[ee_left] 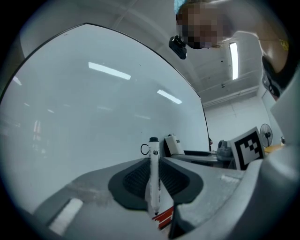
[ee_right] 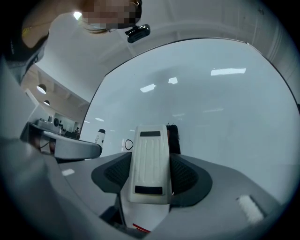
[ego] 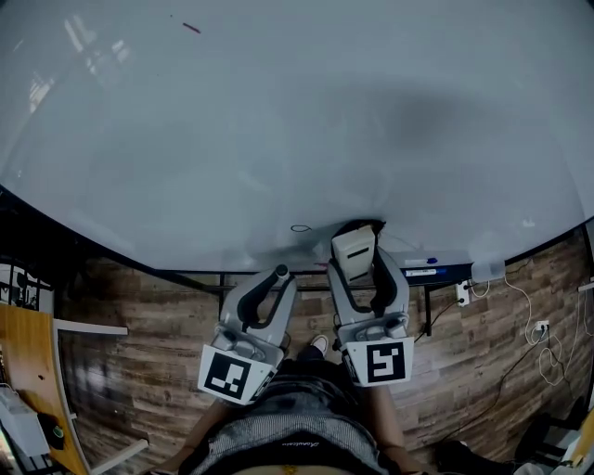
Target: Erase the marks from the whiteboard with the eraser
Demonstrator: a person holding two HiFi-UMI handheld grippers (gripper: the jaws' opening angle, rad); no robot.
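Note:
The whiteboard (ego: 278,121) fills the top of the head view. On it are a small black oval mark (ego: 300,228), a dark scribble (ego: 373,224) and a short red stroke (ego: 191,28) far up. My right gripper (ego: 357,258) is shut on a white eraser (ego: 354,252), whose front end is at the board over the dark scribble (ee_right: 174,137). In the right gripper view the eraser (ee_right: 149,164) stands between the jaws, with the oval mark (ee_right: 128,145) to its left. My left gripper (ego: 277,278) is shut on a white marker (ee_left: 153,176), capped end pointing towards the board.
A tray rail (ego: 436,272) under the board carries a blue-labelled pen and a pale bottle (ego: 487,269). Cables and a socket strip (ego: 538,327) lie on the wooden floor at right. A wooden desk (ego: 23,371) stands at left.

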